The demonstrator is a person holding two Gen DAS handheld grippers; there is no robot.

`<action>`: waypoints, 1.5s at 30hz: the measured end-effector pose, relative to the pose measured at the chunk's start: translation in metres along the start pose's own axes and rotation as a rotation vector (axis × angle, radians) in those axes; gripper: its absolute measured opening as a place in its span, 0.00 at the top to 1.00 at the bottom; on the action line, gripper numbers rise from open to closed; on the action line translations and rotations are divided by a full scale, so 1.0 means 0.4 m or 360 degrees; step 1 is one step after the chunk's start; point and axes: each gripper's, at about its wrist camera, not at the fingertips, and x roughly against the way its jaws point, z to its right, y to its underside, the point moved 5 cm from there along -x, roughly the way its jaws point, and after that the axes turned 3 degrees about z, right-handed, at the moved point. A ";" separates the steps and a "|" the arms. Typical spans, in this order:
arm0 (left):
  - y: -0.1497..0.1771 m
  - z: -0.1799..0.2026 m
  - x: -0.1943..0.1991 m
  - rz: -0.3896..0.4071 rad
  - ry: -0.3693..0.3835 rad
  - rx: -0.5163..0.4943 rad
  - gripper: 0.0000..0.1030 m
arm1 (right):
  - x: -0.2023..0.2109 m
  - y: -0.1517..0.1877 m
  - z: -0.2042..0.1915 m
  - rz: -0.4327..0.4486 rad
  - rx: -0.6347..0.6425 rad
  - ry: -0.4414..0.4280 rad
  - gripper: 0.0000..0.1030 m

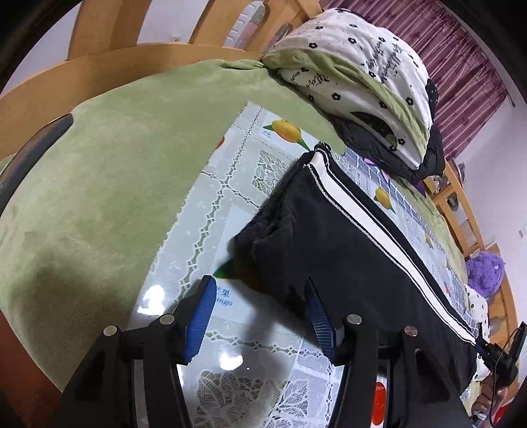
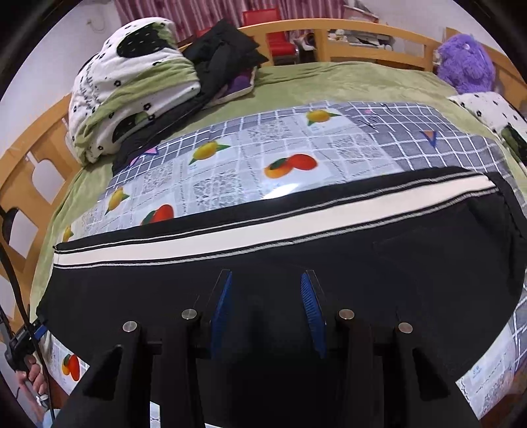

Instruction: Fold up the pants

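Observation:
Black pants (image 1: 332, 243) with a white side stripe lie flat on a fruit-print plastic sheet (image 1: 230, 184) spread over a green bed. In the left wrist view my left gripper (image 1: 260, 289) is open and empty, low over the sheet at the near corner of the pants' end. In the right wrist view the pants (image 2: 329, 256) stretch left to right, stripe on the far side. My right gripper (image 2: 265, 280) is open and empty just above the black cloth near its front edge.
A folded flower-print quilt (image 2: 131, 82) and a black jacket (image 2: 224, 49) are piled at the bed's far left. A purple plush toy (image 2: 464, 62) sits at the far right. A wooden bed rail (image 2: 346, 29) rings the bed. The other hand-held gripper (image 2: 19, 345) shows at left.

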 end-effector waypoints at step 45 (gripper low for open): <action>0.307 1.138 0.012 0.0045 0.0202 -0.1174 0.88 | 0.175 0.108 0.358 0.0121 -0.0156 -0.0080 0.59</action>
